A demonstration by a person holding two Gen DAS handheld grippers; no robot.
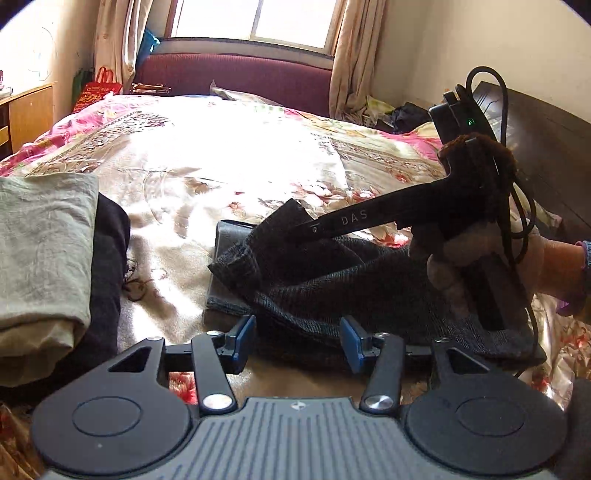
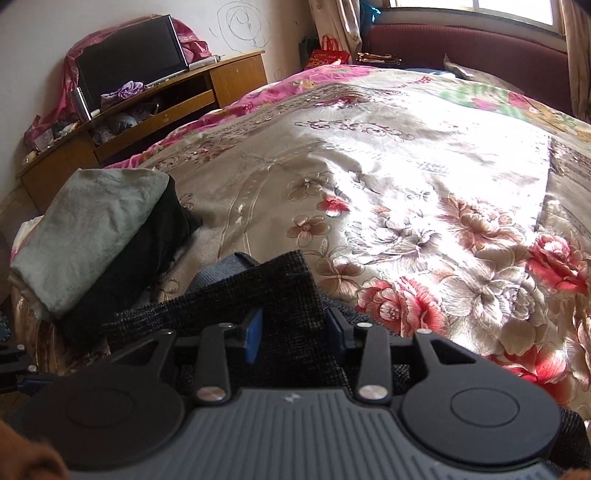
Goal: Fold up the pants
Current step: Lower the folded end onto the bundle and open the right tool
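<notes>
Right wrist view — right gripper [image 2: 293, 334] jaws clamp pants [image 2: 284, 291] on bedspread [image 2: 424, 177].

Window [image 1: 255, 22] glare overexposes bedspread [image 1: 207, 155]; fisheye-warped edges.

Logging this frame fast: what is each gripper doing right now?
Left gripper: open, holding nothing, at the near edge of the dark pants.
Right gripper: fabric of the pants between its fingers; grip cannot be told.

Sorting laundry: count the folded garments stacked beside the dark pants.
2: a grey-green folded garment on top, a black folded garment under it, left of the dark pants. More may be hidden.
</notes>
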